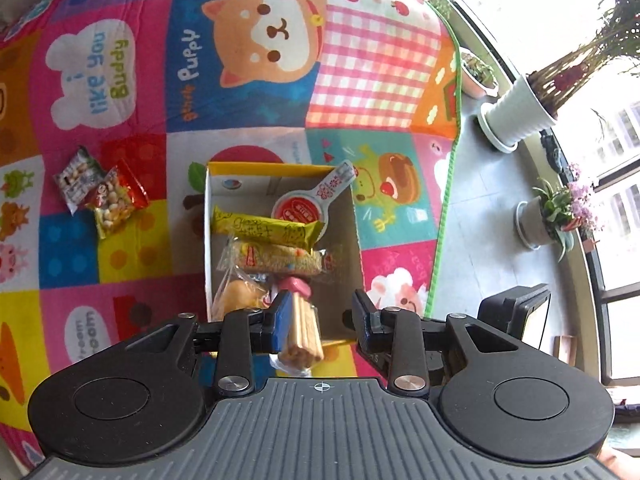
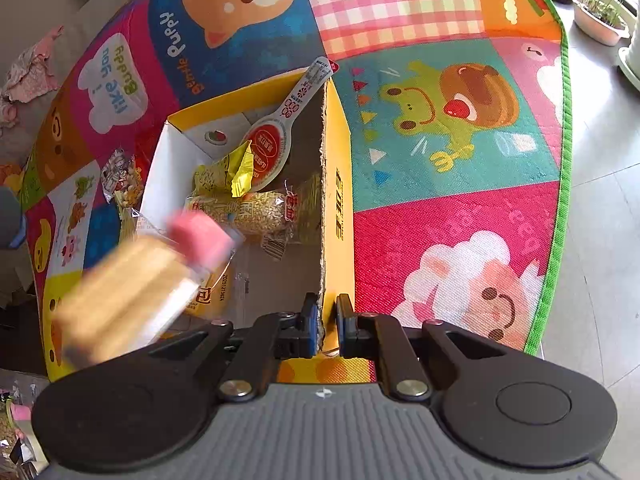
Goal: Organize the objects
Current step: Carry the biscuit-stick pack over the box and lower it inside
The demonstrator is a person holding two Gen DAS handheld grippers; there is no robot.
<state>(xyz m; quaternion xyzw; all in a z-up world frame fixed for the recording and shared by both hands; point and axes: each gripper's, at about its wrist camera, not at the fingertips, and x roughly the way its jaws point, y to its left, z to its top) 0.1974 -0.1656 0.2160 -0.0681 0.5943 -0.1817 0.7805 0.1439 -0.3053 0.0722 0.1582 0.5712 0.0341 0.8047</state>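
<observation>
The cardboard box (image 2: 336, 208) is steadied by the right gripper (image 2: 327, 330), clamped on its side wall, so it cannot slide on the play mat (image 2: 440, 240). A pink-capped biscuit-stick pack (image 1: 302, 328) hangs over the box's near end beside the left gripper (image 1: 320, 320) — its fingers stand apart, only the left pad (image 1: 282, 320) touching the pack. Two snack packets (image 1: 102, 196) are left on the mat.

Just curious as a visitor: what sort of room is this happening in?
Probably a home living area or sunroom beside big windows. A colourful cartoon play mat covers the floor, potted plants stand along the windows, and a cardboard box of packaged snacks sits on the mat.
</observation>
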